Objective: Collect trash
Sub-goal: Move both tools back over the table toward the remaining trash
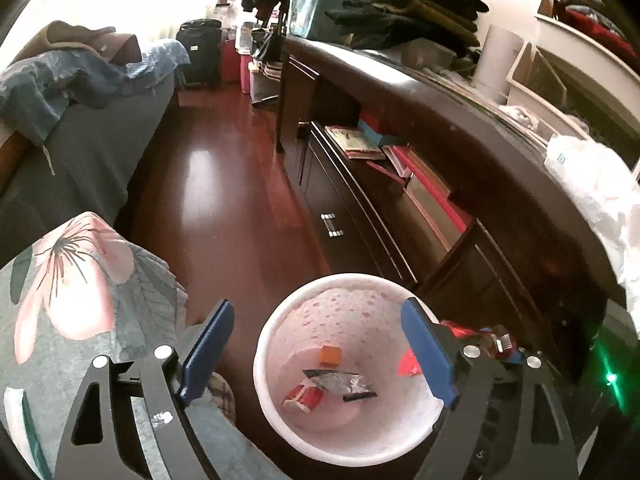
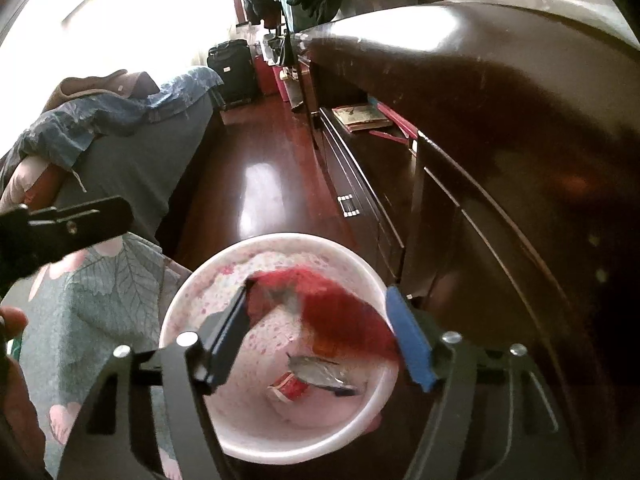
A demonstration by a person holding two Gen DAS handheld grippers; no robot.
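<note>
with both the left gripper (image 1: 316, 350) and right gripper (image 2: 320, 330) spread wide above the bin (image 2: 192, 292), the blurred red wrapper (image 2: 340, 308) could be caught on its rim.

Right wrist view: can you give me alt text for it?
Open right tongs hover over a white waste bin on a dark red wooden floor, with a blurred red wrapper between the fingers. A silver wrapper and red scrap lie in the bin, beside a dark cabinet.
</note>
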